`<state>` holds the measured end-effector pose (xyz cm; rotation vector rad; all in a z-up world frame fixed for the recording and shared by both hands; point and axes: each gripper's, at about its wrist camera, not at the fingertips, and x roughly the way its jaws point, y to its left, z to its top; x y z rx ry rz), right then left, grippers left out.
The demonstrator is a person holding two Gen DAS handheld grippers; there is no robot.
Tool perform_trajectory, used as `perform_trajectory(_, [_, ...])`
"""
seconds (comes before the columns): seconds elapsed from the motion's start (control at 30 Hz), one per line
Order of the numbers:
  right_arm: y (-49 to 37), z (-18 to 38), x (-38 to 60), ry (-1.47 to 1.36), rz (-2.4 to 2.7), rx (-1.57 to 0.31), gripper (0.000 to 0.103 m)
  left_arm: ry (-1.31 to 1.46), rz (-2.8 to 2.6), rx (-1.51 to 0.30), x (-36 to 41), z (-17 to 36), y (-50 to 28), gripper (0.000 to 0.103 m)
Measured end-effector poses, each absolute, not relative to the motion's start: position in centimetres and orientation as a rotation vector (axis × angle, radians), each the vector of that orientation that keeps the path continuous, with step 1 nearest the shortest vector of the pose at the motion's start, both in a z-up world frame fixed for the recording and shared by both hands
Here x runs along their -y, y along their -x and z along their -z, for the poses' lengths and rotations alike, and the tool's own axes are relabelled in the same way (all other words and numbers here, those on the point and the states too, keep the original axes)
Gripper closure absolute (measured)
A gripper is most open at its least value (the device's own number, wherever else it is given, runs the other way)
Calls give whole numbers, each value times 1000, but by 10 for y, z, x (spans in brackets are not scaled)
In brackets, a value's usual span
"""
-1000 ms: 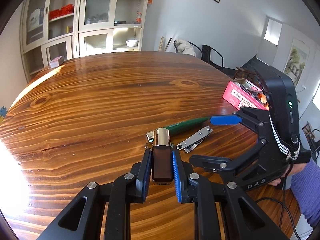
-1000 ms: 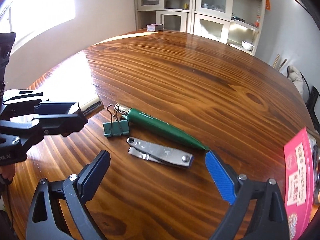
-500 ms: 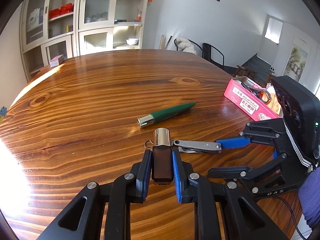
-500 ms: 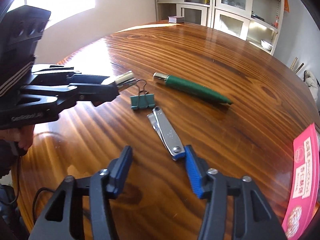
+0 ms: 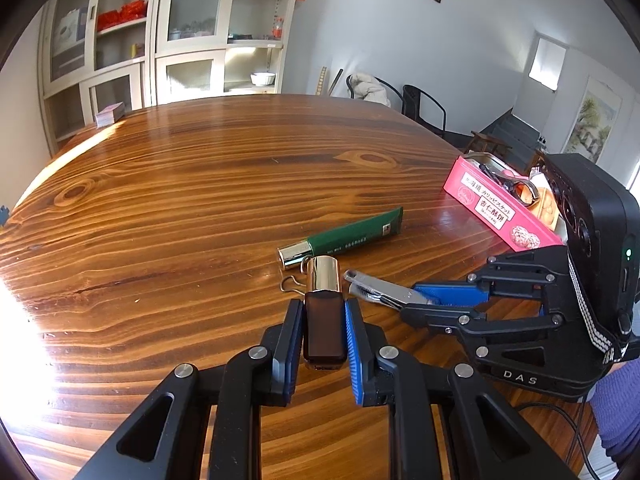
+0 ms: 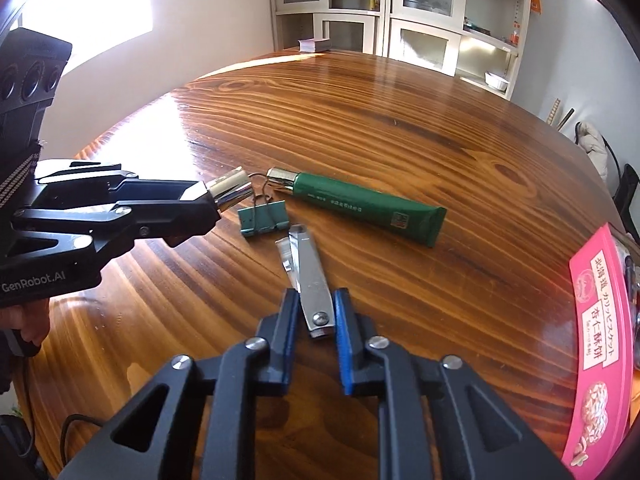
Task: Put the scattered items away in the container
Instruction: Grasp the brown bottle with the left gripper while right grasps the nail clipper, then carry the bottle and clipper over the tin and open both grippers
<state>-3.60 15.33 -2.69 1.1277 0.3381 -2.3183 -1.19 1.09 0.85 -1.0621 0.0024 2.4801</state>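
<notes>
My left gripper [image 5: 322, 322] is shut on a small brown bottle with a gold cap [image 5: 323, 312], held just above the table; it also shows in the right wrist view [image 6: 231, 190]. My right gripper [image 6: 317, 312] has closed around the near end of the silver nail clipper [image 6: 310, 280], which lies on the table [image 6: 400, 128]. The clipper also shows in the left wrist view [image 5: 380, 290]. A green tube [image 6: 360, 204] and a green binder clip [image 6: 262, 220] lie beyond it. The pink tin [image 5: 500, 208] stands at the right.
The pink tin [image 6: 600, 340] holds several items, sunglasses [image 5: 520, 190] among them. A small stack of cards [image 5: 109, 114] lies at the table's far edge. Cabinets and chairs stand beyond the table.
My right gripper has moved in over the nail clipper and closed from wide open onto its near end. My left gripper still holds the bottle in about the same place.
</notes>
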Motion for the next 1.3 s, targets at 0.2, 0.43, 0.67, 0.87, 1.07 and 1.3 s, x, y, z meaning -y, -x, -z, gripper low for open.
perform_trajectory(0.2, [32,17,-162,-1113,2370,-221,86,1030,-2489,-10,-11,-14,8,82])
perform_trajectory(0.43, [26,-4,-189,-1044,2483,-39,86,1025,-2483,-6,-14,-15,7,82])
perform_trajectory(0.67, [8,-23,-220,-966,2597,82,86,1039,-2452,7,-22,-13,7,82])
perform_trajectory(0.87, [-14,-45,-273,-920,2754,167,86,1012,-2409,-18,-40,-17,-3,82])
perform_trajectory(1.07, [-34,-58,-331,-900,2936,230,86,1000,-2374,-26,-59,-22,-7,82])
perform_trajectory(1.3, [-39,-43,-376,-964,3052,300,86,998,-2334,-49,-81,-25,-11,82])
